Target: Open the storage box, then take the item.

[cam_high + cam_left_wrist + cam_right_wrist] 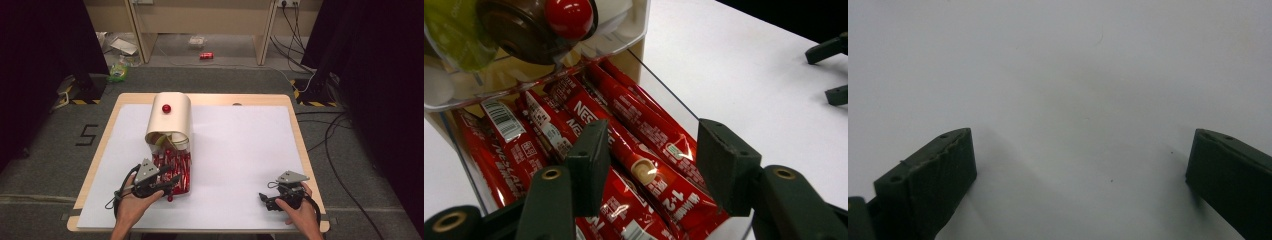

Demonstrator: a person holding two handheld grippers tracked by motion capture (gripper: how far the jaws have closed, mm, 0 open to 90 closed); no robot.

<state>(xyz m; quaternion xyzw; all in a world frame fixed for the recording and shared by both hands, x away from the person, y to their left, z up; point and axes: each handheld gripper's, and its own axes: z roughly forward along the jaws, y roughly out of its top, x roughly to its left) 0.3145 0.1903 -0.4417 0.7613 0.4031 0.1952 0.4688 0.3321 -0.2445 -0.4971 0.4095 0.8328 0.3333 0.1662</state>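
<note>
The left claw (649, 165) is held half spread over a red coffee stick (644, 170) in the clear tray (190, 172) at lower centre-left, apparently for picking, while the right claw (1080, 165) is rested wide open on the worktop (240, 145).

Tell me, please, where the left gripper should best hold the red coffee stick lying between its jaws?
Probably across its narrow middle, coming from above: the red coffee stick lies flat and long in the clear drawer, and the left gripper already straddles its width.
</note>
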